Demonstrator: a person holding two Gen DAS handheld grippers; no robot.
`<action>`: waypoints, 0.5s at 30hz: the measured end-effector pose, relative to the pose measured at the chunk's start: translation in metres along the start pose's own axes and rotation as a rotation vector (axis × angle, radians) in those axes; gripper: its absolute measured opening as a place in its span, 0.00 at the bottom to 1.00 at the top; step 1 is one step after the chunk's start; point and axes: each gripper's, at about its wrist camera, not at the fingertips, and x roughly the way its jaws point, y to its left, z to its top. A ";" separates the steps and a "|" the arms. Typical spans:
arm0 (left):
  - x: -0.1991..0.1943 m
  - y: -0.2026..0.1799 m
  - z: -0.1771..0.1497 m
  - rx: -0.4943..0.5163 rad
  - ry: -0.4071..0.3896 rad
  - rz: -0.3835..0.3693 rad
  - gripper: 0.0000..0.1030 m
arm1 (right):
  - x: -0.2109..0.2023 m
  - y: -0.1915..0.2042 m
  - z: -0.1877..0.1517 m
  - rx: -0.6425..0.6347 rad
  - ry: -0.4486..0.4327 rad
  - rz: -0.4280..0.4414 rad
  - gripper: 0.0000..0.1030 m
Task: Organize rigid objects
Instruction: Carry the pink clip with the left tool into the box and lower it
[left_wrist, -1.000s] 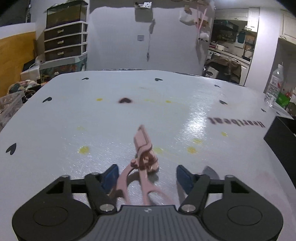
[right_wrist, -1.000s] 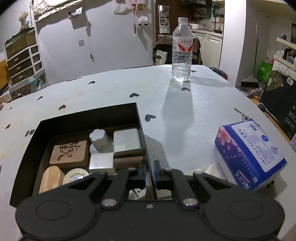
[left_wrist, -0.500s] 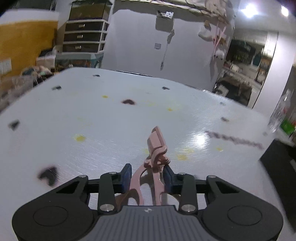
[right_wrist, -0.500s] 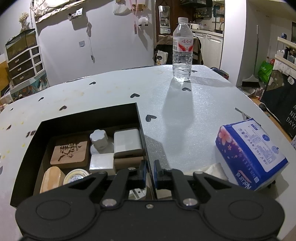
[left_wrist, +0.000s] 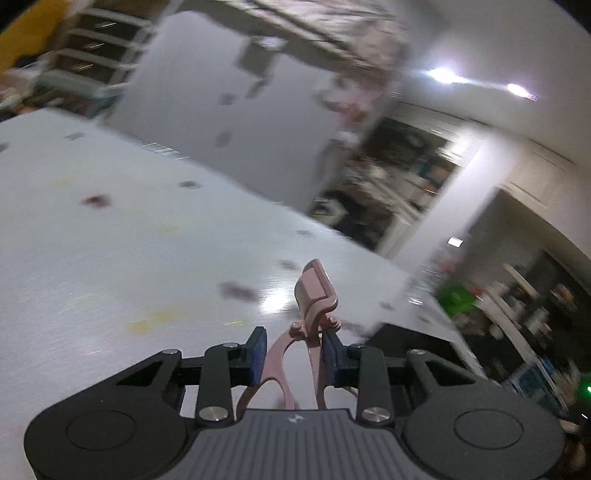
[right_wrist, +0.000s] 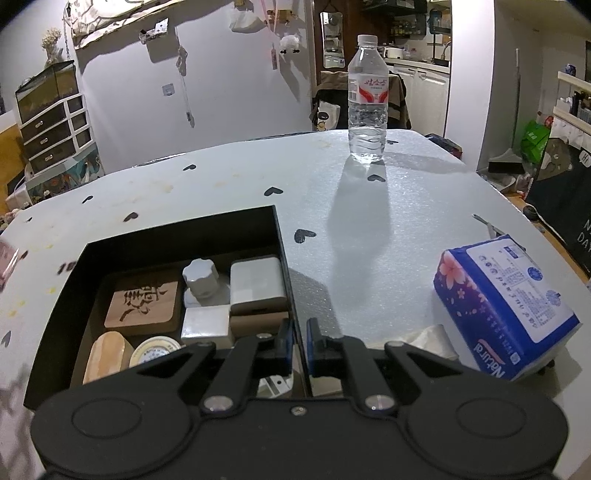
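White heart-print table (right_wrist: 369, 236), black box (right_wrist: 279, 236) at front, wall pinched in right tool (right_wrist: 299, 343), box nearly full. Pink eyelash curler (left_wrist: 314, 306) clamped by its handles in left tool (left_wrist: 293, 345), lifted clear of table, head projecting forward. Risk, as judged: slip or pivot on thin handles during fast swing; snag on box rim.

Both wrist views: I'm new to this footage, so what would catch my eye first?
In the left wrist view, a pink eyelash curler sticks up, clamped in the left tool, against a blurred table. In the right wrist view, the right tool pinches the wall of a black box packed with small items, with a blue tissue pack right and a water bottle behind.
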 end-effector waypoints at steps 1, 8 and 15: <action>0.006 -0.015 0.001 0.031 0.009 -0.040 0.32 | 0.000 0.000 0.000 0.000 -0.001 0.002 0.07; 0.058 -0.102 -0.010 0.239 0.147 -0.241 0.32 | 0.000 -0.002 0.000 -0.003 -0.002 0.015 0.07; 0.104 -0.160 -0.042 0.495 0.235 -0.176 0.33 | 0.000 -0.004 0.000 -0.008 -0.003 0.028 0.07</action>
